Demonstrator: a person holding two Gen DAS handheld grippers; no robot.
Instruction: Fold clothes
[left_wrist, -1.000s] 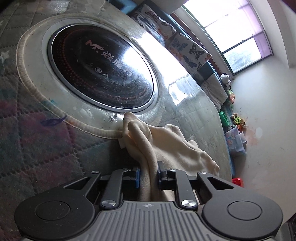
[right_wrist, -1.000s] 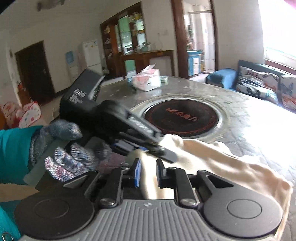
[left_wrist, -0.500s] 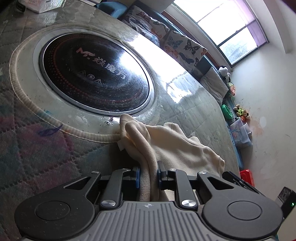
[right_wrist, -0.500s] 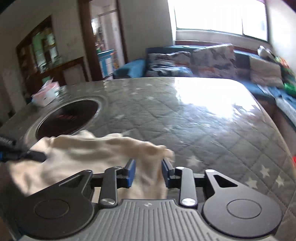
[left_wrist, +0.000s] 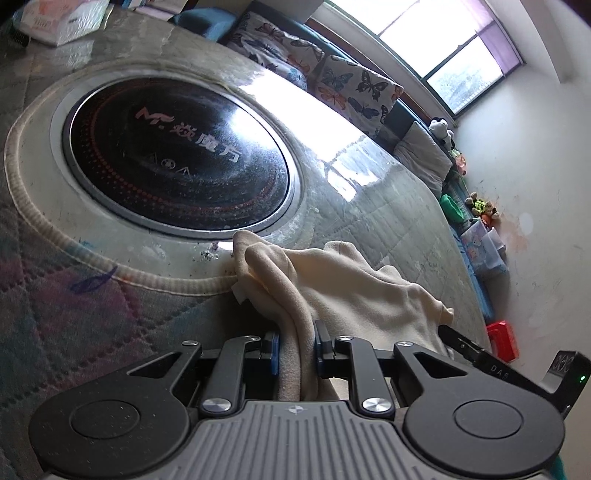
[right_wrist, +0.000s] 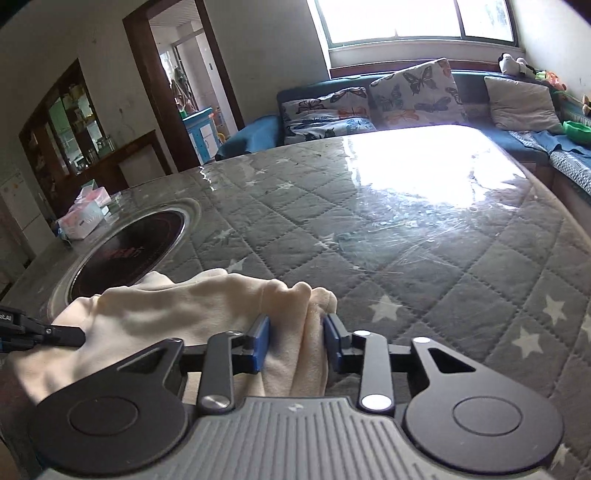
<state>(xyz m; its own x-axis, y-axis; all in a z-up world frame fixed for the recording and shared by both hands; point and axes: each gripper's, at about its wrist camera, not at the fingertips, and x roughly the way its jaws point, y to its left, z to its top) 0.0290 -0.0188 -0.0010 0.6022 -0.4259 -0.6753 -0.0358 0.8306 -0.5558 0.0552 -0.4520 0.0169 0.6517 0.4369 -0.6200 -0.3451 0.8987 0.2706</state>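
A cream garment (left_wrist: 332, 280) lies bunched on the quilted table cover, next to the round black cooktop (left_wrist: 177, 162). My left gripper (left_wrist: 296, 345) is shut on a fold of its near edge. In the right wrist view the same garment (right_wrist: 177, 314) stretches left from my right gripper (right_wrist: 296, 345), whose blue-padded jaws stand around a bunched corner of the cloth with a small gap on each side. The tip of the left gripper (right_wrist: 55, 334) shows at the far left, on the cloth. The tip of the right gripper (left_wrist: 465, 347) shows at the garment's right end in the left wrist view.
The grey star-quilted table (right_wrist: 424, 236) under glossy plastic stretches ahead and to the right. A tissue pack (right_wrist: 83, 218) sits beyond the cooktop (right_wrist: 125, 254). A blue sofa with butterfly cushions (right_wrist: 413, 92) runs along the far edge under the window.
My right gripper has swung from facing the left hand to the garment's far corner, and its jaws now stand around that corner. My left gripper keeps its grip with little movement.
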